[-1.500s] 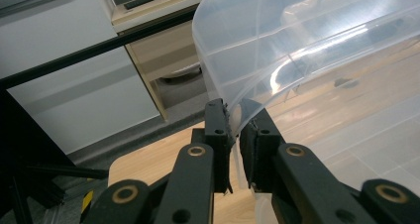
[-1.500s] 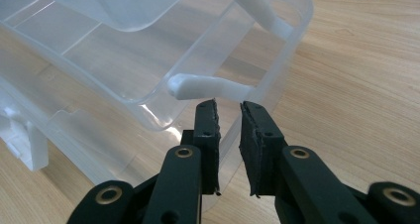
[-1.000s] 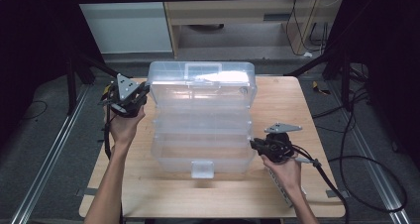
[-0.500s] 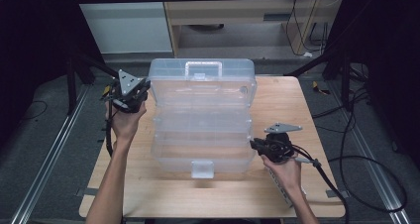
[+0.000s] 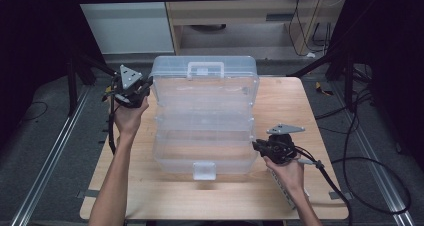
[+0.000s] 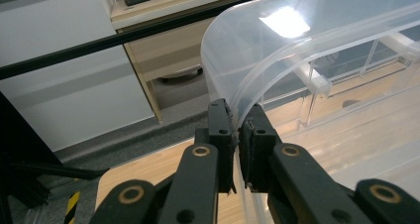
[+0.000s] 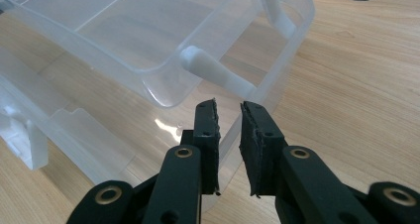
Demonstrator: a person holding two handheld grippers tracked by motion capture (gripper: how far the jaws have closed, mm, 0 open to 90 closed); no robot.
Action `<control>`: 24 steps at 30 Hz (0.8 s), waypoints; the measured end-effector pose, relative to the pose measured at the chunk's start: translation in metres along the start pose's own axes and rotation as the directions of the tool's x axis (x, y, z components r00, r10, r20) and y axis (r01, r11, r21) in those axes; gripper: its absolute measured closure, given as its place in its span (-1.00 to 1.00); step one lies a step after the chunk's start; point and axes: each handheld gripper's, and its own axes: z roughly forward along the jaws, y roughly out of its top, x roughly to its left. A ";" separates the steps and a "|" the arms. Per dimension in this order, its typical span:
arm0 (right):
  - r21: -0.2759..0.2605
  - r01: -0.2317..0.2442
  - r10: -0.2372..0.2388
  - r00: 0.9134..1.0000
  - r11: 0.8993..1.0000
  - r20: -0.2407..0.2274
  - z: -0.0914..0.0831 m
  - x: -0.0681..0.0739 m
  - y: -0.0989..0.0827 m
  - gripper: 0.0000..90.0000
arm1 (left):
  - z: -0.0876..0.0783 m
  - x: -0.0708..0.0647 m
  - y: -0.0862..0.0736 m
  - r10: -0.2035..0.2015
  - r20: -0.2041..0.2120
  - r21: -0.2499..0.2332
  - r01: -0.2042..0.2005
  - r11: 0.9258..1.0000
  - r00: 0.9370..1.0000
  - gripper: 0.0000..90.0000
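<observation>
A clear plastic organiser box (image 5: 200, 153) sits mid-table with its lid (image 5: 205, 86) swung up and leaning back, white handle (image 5: 205, 66) on top. My left gripper (image 5: 147, 83) is at the lid's left edge; in the left gripper view the gripper (image 6: 236, 115) is shut on the lid's curved rim (image 6: 277, 50). My right gripper (image 5: 256, 146) is at the base's right side. In the right gripper view its jaws (image 7: 228, 107) pinch the base's clear wall, just under an inner tray (image 7: 148, 35) and a white hinge arm (image 7: 218, 73).
The wooden table (image 5: 285, 101) has bare room right of the box and along its front edge. A white latch (image 5: 204, 170) hangs at the box's front. Black frame bars and cables (image 5: 360, 136) run around the table; a cabinet stands behind.
The lid has swung further up and back with my left gripper on its edge, so its handle now faces the camera. The right gripper has stayed put.
</observation>
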 end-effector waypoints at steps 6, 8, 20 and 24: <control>-0.002 0.001 -0.001 1.000 1.000 0.001 0.000 0.000 0.000 0.72 | 0.003 0.001 0.000 -0.014 -0.001 -0.009 0.014 1.000 1.000 0.88; -0.001 0.004 -0.004 1.000 1.000 0.002 0.000 0.000 0.000 0.72 | 0.004 0.002 0.000 -0.021 0.001 -0.012 0.021 1.000 1.000 0.88; -0.001 0.002 -0.002 1.000 1.000 0.004 0.000 0.000 0.000 0.72 | 0.013 0.003 0.003 -0.029 -0.002 -0.009 0.029 1.000 1.000 0.87; -0.002 0.004 -0.004 1.000 1.000 0.005 0.001 -0.001 0.000 0.72 | 0.015 0.004 0.004 -0.031 -0.001 -0.007 0.031 0.999 1.000 0.87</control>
